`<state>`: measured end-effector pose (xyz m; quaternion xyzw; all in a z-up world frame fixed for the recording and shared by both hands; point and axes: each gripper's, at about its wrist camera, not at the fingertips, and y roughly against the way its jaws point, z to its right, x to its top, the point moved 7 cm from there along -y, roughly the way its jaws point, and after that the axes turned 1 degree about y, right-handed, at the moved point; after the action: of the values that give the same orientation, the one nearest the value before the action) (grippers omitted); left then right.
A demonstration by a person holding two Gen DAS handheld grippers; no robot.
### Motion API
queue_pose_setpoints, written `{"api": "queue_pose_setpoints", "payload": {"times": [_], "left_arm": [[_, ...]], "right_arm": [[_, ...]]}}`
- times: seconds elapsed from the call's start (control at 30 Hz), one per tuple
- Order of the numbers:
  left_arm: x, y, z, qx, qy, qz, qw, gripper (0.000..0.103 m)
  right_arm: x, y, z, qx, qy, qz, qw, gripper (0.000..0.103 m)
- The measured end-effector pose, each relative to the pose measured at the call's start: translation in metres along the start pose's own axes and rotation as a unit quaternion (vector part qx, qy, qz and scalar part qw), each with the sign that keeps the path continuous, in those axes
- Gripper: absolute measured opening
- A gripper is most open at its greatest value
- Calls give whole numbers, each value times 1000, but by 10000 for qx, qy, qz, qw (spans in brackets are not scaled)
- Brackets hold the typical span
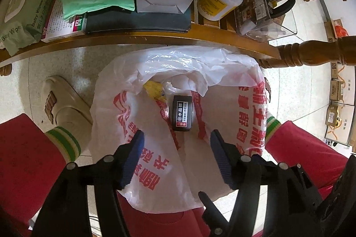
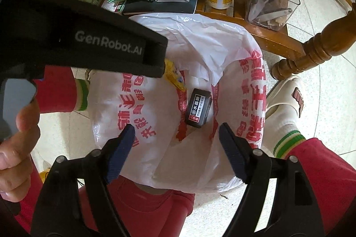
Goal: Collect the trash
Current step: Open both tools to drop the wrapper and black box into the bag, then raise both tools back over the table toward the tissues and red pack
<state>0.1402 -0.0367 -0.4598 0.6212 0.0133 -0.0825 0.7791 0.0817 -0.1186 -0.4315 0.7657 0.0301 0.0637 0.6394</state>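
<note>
White plastic bag [image 1: 155, 143] with red print, black box [image 1: 182, 113] inside; left gripper [image 1: 176, 138] wide and empty; right gripper [image 2: 176, 131] likewise

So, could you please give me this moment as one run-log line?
task: collect trash | left claw: open, empty | right claw: open, empty | black packet: lying inside white bag | bag: open, on floor

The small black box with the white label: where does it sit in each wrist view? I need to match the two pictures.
Left wrist: the small black box lies inside the white plastic bag, just above centre, beyond the open left gripper.
Right wrist: the box lies right of centre, tilted, beyond the open right gripper.
Shared landmark: the yellow wrapper up-left of the box in both views.
</note>
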Motion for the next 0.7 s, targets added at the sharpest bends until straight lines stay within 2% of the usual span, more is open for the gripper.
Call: {"api": "queue_pose_setpoints", "payload": {"times": [0.23, 0.5, 0.7], "left_arm": [[-1, 2, -3, 4, 85, -27, 10000, 70], [-5, 16, -3, 198, 2, 147, 9997, 79], [-19, 44, -9, 631, -112, 425, 9970, 83]], "right_arm": [[0, 6, -4, 7, -2, 38, 10000, 76], [-1, 18, -4, -40, -30, 177, 9998, 77], [-4, 48, -5, -149, -90, 505, 9986, 86]]}}
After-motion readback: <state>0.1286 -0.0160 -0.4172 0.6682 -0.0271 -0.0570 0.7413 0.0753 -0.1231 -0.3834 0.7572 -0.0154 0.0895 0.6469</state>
